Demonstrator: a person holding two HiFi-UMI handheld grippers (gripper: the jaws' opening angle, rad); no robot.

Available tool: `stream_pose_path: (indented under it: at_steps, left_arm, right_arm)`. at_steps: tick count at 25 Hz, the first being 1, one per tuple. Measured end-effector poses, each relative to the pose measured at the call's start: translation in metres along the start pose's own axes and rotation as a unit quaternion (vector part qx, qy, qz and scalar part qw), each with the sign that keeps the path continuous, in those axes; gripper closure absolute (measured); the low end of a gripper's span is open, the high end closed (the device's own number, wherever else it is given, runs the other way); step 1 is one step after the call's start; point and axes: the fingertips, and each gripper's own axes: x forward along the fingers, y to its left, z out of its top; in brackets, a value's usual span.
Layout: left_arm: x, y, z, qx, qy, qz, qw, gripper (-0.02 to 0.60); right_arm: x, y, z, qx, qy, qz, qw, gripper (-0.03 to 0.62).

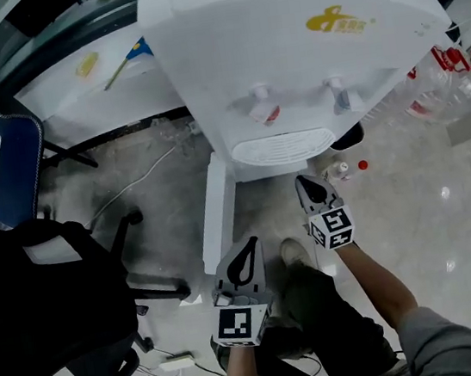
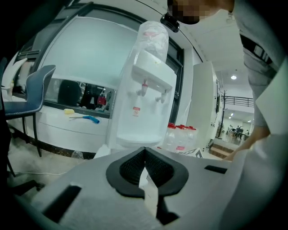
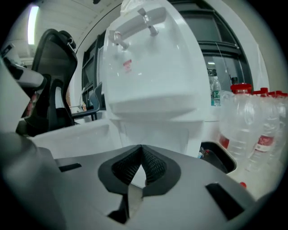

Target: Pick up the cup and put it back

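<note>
No cup shows in any view. A white water dispenser (image 1: 284,37) stands ahead, with two taps (image 1: 260,105) above its drip grille (image 1: 282,147). My left gripper (image 1: 251,246) hangs low in front of the dispenser's left side, jaws together with nothing between them. My right gripper (image 1: 301,180) points at the dispenser's base just under the grille, jaws also closed and empty. In the left gripper view the dispenser (image 2: 144,103) rises beyond the shut left gripper (image 2: 144,150). In the right gripper view the dispenser (image 3: 153,81) looms close above the shut right gripper (image 3: 141,148).
Large water bottles (image 1: 446,75) with red caps stand right of the dispenser. A blue chair (image 1: 3,146) and a black office chair (image 1: 49,287) are at the left. A white ledge (image 1: 108,88) carries a blue-handled brush (image 1: 127,63). Cables and a power strip (image 1: 175,362) lie on the floor.
</note>
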Motion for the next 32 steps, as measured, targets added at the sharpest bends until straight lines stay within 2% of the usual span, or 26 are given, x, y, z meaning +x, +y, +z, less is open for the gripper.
stream_pose_path:
  at_steps: [10, 16, 19, 25, 28, 32]
  left_arm:
    - [-0.064, -0.064, 0.154, 0.015, 0.018, 0.000, 0.9997, 0.572]
    - [-0.102, -0.114, 0.255, 0.046, -0.001, -0.020, 0.9987, 0.572]
    - [-0.121, -0.135, 0.301, 0.047, -0.006, -0.023, 0.9986, 0.572]
    - [-0.151, -0.173, 0.380, 0.068, -0.021, -0.033, 0.9969, 0.572]
    - [-0.168, -0.193, 0.405, 0.088, -0.028, -0.040, 0.9949, 0.572]
    - [-0.192, -0.222, 0.438, 0.090, -0.050, -0.050, 0.9934, 0.572]
  right_arm:
    - [-0.133, 0.052, 0.186, 0.027, -0.034, 0.025, 0.999, 0.585]
    - [-0.224, 0.074, 0.306, 0.040, -0.069, 0.029, 0.996, 0.585]
    - [-0.262, 0.088, 0.360, 0.043, -0.088, 0.037, 0.995, 0.585]
    - [-0.323, 0.106, 0.446, 0.038, -0.123, 0.051, 0.990, 0.585]
    - [-0.352, 0.116, 0.477, 0.039, -0.135, 0.059, 0.988, 0.585]
    - [-0.396, 0.128, 0.512, 0.044, -0.148, 0.064, 0.986, 0.585]
